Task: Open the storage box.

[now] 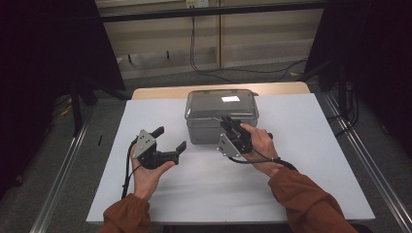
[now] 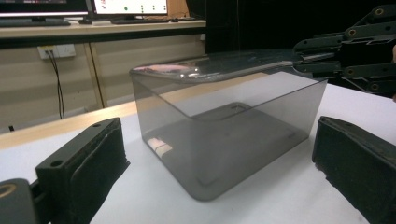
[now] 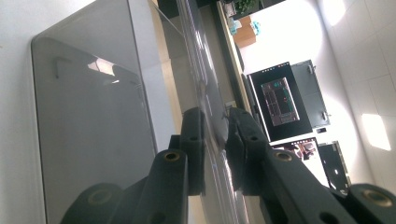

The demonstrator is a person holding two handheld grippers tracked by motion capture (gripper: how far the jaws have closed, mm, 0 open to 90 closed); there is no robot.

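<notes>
The grey see-through box [image 1: 221, 116] is sitting at the table's [image 1: 316, 160] centre, toward twelve o'clock from the person. The right gripper [image 1: 228, 125] is pinching the lid's [image 3: 205, 93] near rim, its jaws squeezed tight on the thin plastic edge, probably so the lid can be lifted off. The left gripper [image 1: 171, 139] is hovering at the box's eight o'clock, jaws spread wide and holding nothing, aimed at the box's side, likely ready to steady the body.

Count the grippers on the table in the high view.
2. Left gripper, fingers spread, left of the grey box; right gripper, fingers pinched on the box's clear lid at its front edge.
</notes>
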